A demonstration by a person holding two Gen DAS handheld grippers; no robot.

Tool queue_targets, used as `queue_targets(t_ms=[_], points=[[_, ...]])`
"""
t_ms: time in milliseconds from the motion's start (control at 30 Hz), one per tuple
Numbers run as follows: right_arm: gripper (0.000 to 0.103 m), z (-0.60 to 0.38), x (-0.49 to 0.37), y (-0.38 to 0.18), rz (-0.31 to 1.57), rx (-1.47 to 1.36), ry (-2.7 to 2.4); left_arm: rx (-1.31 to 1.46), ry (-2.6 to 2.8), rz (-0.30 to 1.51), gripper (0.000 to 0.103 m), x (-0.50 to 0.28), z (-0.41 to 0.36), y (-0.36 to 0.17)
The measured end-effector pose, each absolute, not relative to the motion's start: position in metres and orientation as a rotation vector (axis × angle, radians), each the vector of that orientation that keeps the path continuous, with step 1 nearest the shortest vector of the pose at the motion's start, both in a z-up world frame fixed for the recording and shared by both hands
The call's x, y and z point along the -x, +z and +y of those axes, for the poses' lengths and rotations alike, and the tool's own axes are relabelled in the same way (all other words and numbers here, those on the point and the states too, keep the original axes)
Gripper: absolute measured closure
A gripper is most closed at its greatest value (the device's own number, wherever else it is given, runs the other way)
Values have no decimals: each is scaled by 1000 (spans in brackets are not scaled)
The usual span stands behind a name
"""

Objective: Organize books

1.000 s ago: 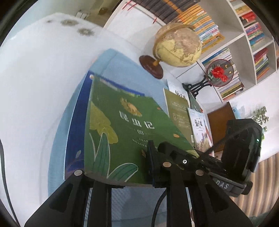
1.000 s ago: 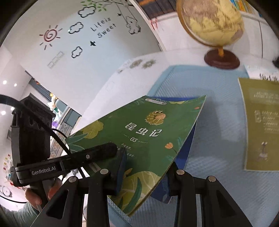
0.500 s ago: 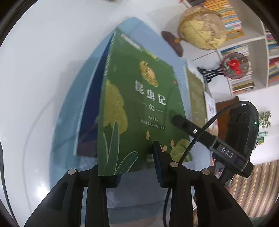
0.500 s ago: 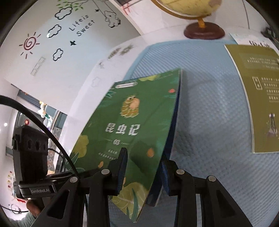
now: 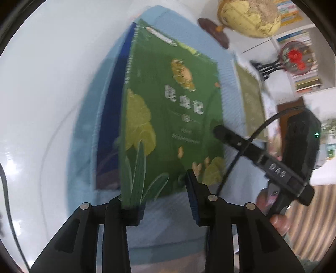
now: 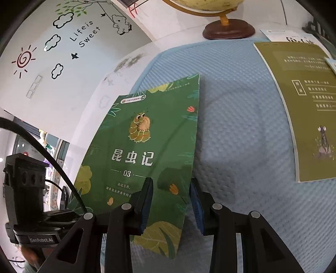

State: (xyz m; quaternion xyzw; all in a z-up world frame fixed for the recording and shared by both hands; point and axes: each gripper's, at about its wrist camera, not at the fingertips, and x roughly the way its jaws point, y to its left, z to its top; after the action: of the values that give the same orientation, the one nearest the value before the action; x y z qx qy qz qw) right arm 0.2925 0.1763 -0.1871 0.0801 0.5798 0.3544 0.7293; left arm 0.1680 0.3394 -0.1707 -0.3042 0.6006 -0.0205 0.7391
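1. The right tongs (image 6: 171, 203) are clenched on the near right corner of the green book (image 6: 147, 151), one pad on the cover and the other under its right edge.
2. The left tongs (image 5: 163, 197) have just been opening. The book's near left corner sits between the jaws against the left pad, while the right pad stands clear of the cover, so the grip is released.
3. The green book (image 5: 168, 109) has a leafy cover with yellow plants, a brown insect, white Chinese characters and "03". It lies just ahead of both tongs on the blue mat (image 6: 241, 126), on top of a blue book (image 5: 109, 117).
4. Only the left view shows the blue book, jutting out to the left of the green one. It also shows the right tongs (image 5: 218, 131) reaching in from the right, held by a hand (image 5: 277, 218).
5. Only the right view shows the cover sharply, and the left tongs' handle at lower left.
6. Further right on the mat lies an olive book (image 6: 304, 109), well apart from the green one.
7. Farthest stands a globe (image 5: 250, 16) on the white tabletop (image 5: 42, 84), with a bookshelf (image 5: 304, 63) beyond.
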Motion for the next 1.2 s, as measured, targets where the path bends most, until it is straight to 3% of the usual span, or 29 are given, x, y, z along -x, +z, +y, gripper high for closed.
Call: queue_targets(t_ms=[200, 600, 733, 800, 867, 967, 1200], points=[[68, 174, -293, -187, 1273, -182, 777, 556, 65, 1437, 68, -152, 349, -170], [64, 222, -291, -177, 1228, 76, 744, 476, 46, 1408, 68, -144, 333, -166], [64, 209, -287, -183, 1252, 41, 718, 514, 51, 1397, 68, -140, 336, -165], [63, 203, -283, -186, 1280, -24, 734, 533, 57, 1375, 68, -137, 337, -161], [55, 206, -276, -185, 1291, -35, 785, 549, 64, 1337, 68, -132, 342, -154], [56, 205, -270, -176, 1278, 11, 809, 544, 82, 1286, 68, -127, 344, -140], [55, 112, -279, -126, 1231, -182, 790, 490, 72, 1161, 68, -153, 308, -103]])
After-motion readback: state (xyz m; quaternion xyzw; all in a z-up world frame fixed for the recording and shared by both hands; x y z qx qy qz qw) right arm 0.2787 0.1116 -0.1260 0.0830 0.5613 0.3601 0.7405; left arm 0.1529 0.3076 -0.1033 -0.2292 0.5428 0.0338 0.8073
